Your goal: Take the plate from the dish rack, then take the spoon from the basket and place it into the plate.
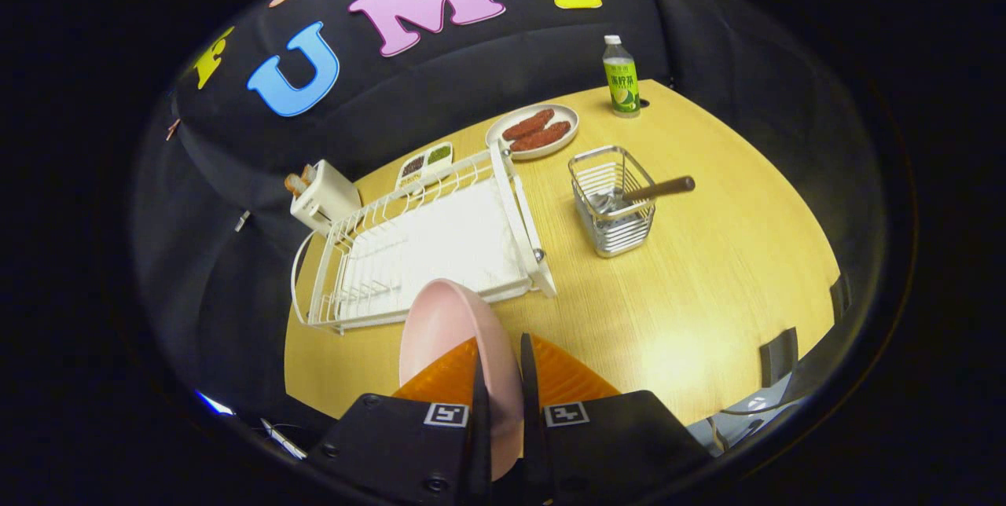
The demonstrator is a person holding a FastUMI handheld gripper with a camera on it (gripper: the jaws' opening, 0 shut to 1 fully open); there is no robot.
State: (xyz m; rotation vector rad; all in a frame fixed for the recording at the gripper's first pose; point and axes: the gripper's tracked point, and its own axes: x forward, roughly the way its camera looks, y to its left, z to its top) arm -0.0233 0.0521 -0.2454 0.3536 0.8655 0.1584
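A pink plate [452, 333] stands on edge between my two orange fingers [562, 372], and my gripper [500, 368] is shut on its rim, holding it above the table's near side. Just beyond the plate lies the white wire dish rack [424, 247], with no dishes in it. To the right of the rack stands a metal wire basket [613, 203]. A spoon [648, 190] leans in it, its dark brown handle sticking out over the right rim and its bowl down inside.
On the wooden table [707, 278], behind the rack, are a white toaster [322, 196] with bread, a small tray of dark and green fillings [424, 163], a white plate of sausages [534, 131] and a green-labelled bottle [620, 78].
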